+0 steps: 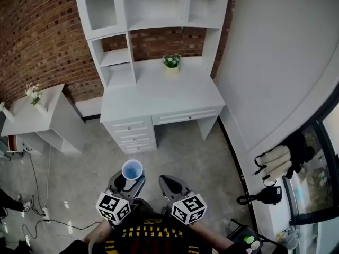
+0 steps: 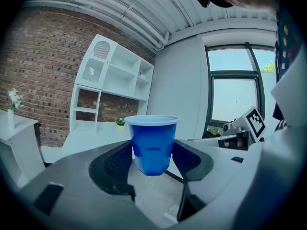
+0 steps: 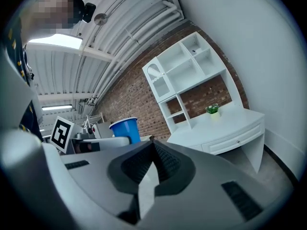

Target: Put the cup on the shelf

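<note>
1. We face a white shelf [image 1: 157, 7] rising over its tabletop [image 1: 159, 97], well apart from us across the floor [image 1: 180, 142]; its top is cut off.
2. Our left gripper [image 2: 152, 159] has its fingers clamped on the cup [image 2: 152, 143], held upright.
3. Our right gripper [image 3: 152, 150] is beside it, fingers together, nothing between.
4. A plant [image 1: 171, 61] stands on the tabletop.

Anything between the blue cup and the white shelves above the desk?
Nothing visible. The cup, held in the left claw, has only floor between it and the desk. The potted plant stands on the desktop, right of the open shelves.
</note>
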`<state>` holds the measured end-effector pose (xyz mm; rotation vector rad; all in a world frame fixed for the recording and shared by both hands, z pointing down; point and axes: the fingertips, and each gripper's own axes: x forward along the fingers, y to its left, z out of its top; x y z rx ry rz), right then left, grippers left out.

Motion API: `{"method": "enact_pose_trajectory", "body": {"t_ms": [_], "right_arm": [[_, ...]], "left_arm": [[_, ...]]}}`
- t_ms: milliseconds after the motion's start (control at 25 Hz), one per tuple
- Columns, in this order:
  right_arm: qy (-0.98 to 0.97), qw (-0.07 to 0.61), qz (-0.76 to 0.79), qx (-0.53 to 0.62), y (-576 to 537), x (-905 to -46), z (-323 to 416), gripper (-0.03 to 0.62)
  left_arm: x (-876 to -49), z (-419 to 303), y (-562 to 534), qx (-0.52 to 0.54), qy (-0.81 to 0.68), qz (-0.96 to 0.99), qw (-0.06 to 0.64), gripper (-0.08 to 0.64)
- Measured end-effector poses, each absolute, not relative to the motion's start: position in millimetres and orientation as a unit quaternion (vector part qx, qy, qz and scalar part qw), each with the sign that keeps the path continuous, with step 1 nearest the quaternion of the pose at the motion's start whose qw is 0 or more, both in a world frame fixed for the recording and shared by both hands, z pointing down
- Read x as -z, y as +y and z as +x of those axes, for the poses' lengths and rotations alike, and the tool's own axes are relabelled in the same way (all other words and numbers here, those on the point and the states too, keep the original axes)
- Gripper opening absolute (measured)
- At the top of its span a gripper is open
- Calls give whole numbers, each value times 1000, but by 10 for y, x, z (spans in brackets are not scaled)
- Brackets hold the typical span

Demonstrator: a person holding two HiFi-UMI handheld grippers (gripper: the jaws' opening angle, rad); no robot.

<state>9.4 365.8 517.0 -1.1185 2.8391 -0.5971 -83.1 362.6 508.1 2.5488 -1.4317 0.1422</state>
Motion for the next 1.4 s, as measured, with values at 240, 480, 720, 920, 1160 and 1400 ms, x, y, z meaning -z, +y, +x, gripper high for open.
{"method": "enact_pose_trajectory", "body": {"t_ms": [240, 480, 720, 920, 1160, 1400], "right_arm": [[908, 7, -364, 206, 3437, -5289, 139, 3], [898, 1, -389, 207, 2939, -5332, 173, 3], [888, -6, -409, 208, 2295, -5326, 69, 3], [880, -9, -424, 212, 1815, -5331, -82, 3], [869, -15, -447, 211, 1404, -5317, -231, 3], [863, -23, -458, 212, 1139, -5355, -340, 3]], "left_arm": [[-5180, -804, 3396, -56, -487, 864, 118, 264], [-5257, -823, 2877, -56, -470, 872, 127, 264], [-5170, -862, 2149, -48, -444, 886, 124, 264], [-5174, -1018, 1634, -51, -431, 892, 124, 263], [-5204, -1253, 1176, -41, -420, 897, 133, 264], [-5265, -1407, 871, -36, -416, 898, 139, 262]]}}
